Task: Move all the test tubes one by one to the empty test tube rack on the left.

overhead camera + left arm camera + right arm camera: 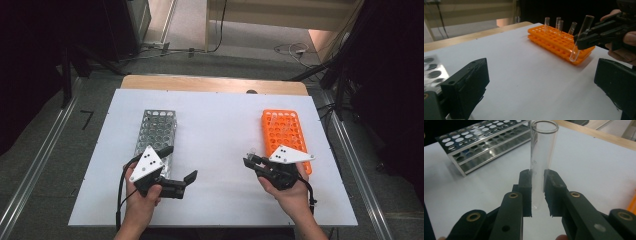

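My right gripper [537, 178] is shut on a clear glass test tube [541, 152], which stands upright between its black pads. From the left gripper view the same tube [580, 37] hangs in the right gripper [579, 40] just in front of the orange rack [556, 43], which holds several more tubes. In the high view the right gripper [248, 160] sits left of the orange rack [283, 131]. My left gripper [180, 165] is open with nothing between its jaws, at the near end of the steel rack [156, 131].
A white board [215, 125] covers the wooden table. The steel rack [484, 142] has empty holes. Cables and dark stands lie on the floor beyond the table's far edge.
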A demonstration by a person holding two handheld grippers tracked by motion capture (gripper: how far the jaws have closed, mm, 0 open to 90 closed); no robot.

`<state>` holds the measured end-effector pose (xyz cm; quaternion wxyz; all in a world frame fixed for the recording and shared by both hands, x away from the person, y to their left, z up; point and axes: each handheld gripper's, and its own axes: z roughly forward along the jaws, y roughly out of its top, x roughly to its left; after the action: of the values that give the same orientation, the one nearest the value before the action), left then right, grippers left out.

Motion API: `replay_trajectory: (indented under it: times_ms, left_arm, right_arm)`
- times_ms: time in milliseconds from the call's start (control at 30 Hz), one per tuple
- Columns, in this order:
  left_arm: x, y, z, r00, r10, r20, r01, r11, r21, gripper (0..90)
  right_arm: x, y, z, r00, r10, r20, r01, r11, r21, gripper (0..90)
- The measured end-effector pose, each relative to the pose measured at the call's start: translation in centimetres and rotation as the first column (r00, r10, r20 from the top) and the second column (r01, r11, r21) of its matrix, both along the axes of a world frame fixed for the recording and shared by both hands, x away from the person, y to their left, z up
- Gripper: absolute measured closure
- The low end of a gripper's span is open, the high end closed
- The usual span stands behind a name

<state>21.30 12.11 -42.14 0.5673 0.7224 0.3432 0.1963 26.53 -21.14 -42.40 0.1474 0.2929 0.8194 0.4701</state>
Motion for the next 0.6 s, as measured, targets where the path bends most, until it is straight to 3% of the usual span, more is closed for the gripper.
replay_trajectory:
  times_ms: [167,267,367,600]
  left_arm:
    - [0.9,-1.1,0.4,0.9986,-0.051,-0.013,0.051,0.9987,0.008,0.0]
    - [1.8,-1.7,0.3,0.9940,-0.095,-0.054,0.095,0.9955,-0.004,0.8]
    - [2.4,-2.8,0.3,0.9919,-0.105,-0.071,0.107,0.9939,0.025,2.2]
    - [2.4,-3.9,0.3,0.9867,-0.125,-0.104,0.128,0.9913,0.028,10.6]
  right_arm:
    - [0.2,1.3,-0.1,0.9983,0.059,0.000,-0.059,0.998,-0.038,74.4]
    - [0.1,2.0,-0.1,0.9970,0.077,-0.002,-0.077,0.997,-0.026,74.4]
    - [-0.1,2.6,-0.4,0.9958,0.092,-0.004,-0.092,0.996,-0.016,74.4]
    - [-0.7,4.1,-1.4,0.9913,0.130,-0.018,-0.131,0.991,-0.035,74.4]
